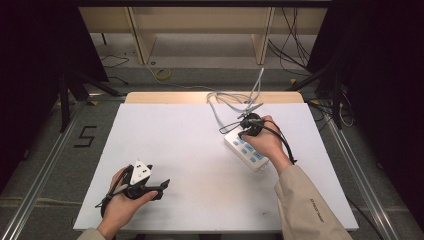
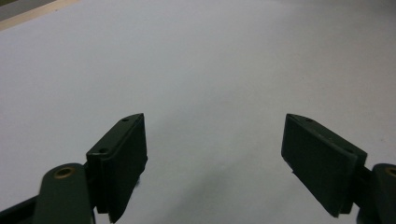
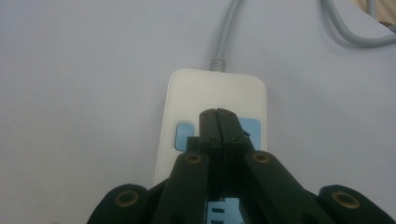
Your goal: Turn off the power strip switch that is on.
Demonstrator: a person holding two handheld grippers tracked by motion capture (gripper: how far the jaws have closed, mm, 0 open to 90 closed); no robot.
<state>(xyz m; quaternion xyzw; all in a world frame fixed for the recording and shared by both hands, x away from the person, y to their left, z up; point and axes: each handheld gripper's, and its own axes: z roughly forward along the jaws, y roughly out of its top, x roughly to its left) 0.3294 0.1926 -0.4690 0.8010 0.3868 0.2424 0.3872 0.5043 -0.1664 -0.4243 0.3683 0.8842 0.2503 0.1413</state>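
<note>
The right gripper, clenched empty, sits over the power strip's far end; the left gripper, released, rests near the table's front edge, bare surface between.

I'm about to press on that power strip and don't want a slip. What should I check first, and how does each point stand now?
1. Right gripper jaws shut together: ok.
2. Its tip over the power strip, near the blue buttons: ok.
3. Tip actually touching a button: cannot tell.
4. Strip flat on the table: ok.
5. Grey cable out of the gripper's way: ok.
6. Left gripper open, holding nothing, away from the strip: ok.
</note>
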